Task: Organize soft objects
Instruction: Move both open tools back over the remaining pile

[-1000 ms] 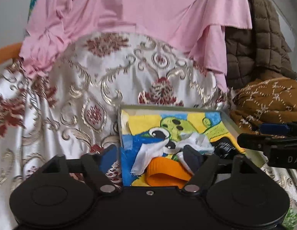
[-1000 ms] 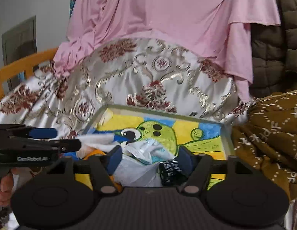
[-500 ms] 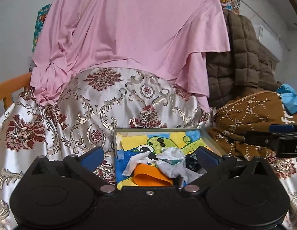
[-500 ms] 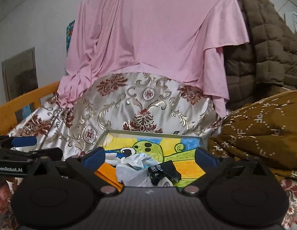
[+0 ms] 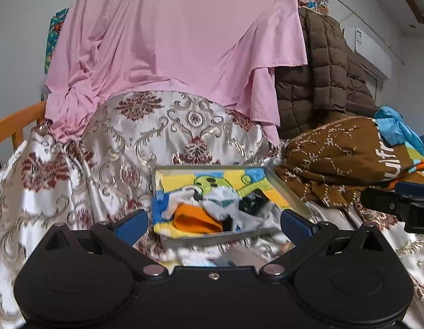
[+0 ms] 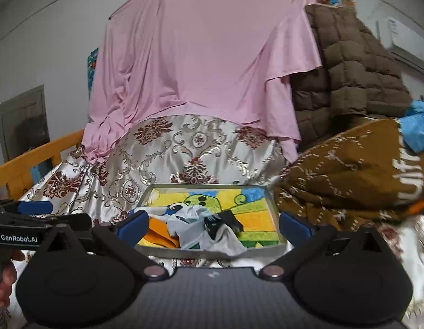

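At far left a wooden rail [image 6: 33, 159] edged the brocade cover [image 5: 83, 170]. The left gripper [image 5: 213, 223] stood with jaws spread wide, nothing between them. Beyond, the metal tray [image 5: 290, 189] held an orange cloth [image 5: 194, 219], a white cloth [image 5: 225, 201] and a black sock [image 5: 251, 204]. The right gripper [image 6: 213, 223] also gaped empty. A brown blanket [image 5: 340, 159] lay right.
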`<state>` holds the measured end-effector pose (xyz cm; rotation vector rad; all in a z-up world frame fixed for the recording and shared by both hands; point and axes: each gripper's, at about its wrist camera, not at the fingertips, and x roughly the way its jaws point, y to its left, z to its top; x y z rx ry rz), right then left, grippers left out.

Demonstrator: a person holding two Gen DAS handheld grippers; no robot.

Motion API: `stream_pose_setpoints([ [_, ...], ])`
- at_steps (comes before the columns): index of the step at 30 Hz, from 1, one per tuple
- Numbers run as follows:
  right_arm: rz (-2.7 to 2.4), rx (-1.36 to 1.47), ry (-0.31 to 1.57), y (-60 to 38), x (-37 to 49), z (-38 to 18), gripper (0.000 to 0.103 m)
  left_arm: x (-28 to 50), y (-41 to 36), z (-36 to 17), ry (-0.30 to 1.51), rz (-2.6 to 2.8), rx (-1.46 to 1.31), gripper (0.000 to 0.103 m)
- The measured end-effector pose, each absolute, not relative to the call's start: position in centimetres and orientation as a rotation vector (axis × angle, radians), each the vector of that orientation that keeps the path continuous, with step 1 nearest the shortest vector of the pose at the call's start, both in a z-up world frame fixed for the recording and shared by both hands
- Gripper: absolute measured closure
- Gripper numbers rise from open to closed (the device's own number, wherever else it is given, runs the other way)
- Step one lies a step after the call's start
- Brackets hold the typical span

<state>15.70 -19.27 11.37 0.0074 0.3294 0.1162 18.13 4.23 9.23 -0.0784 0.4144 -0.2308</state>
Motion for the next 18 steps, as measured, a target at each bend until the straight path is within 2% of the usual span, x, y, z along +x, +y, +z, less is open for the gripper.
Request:
stream_pose_setpoints([
  [8, 0.071, 0.005, 0.33, -19.4, 9.8, 8.6, 0.0, 13.2, 4.0, 7.5, 0.449, -0.22, -0.058, 0.001],
  [18, 0.046, 0.074, 0.438, -20.6, 5.5, 4.7, 0.0, 9.2, 3.4, 3.2, 0.551, -0.237, -0.018, 0.001],
])
